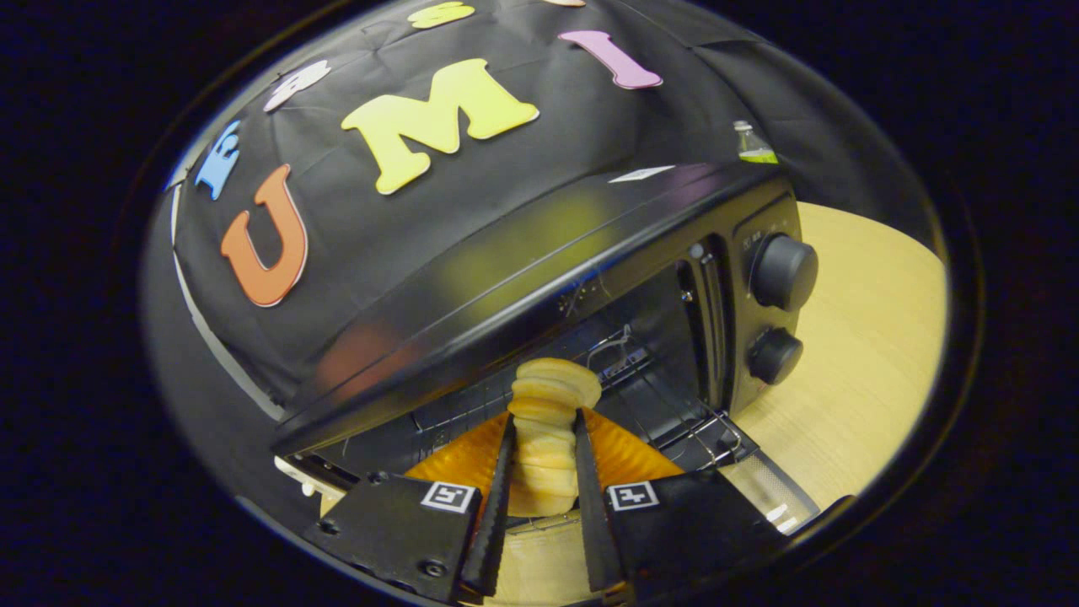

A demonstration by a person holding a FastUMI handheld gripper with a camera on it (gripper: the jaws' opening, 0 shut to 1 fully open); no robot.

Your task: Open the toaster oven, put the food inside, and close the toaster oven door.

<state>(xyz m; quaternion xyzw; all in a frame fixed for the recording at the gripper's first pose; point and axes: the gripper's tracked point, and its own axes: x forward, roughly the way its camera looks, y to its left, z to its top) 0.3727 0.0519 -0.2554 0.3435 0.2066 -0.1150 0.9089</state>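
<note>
Lower centre of frame: hand-held gripper point(544, 459) closed narrow on the food point(546, 438), a pale ridged pastry-like piece, one finger pressing each flank. The piece stands lengthwise between the fingers, its rounded top poking past the fingertips toward the oven mouth; held that way, probably so it can be carried in end-first without snagging. Toaster oven point(539, 278) spans the middle of the frame, tilted in this view, door point(763, 489) already dropped open at lower right, so the first step looks done. Wire rack point(666, 405) visible inside, right of the food. An orange corrugated tray point(628, 451) lies just behind and under the food, at the oven's opening; cannot tell whether it rests on the rack or on the door. Food sits above it, seemingly at the threshold rather than deep inside; whether it touches the tray is not clear. Two control knobs point(782, 271) on the oven's right panel, centre right. Light wooden table point(860, 354) carries the oven, far right. A small bottle point(753, 143) with green contents stands beyond the oven, upper right. Judgement: mid-placement; release and door closing not yet done.
</note>
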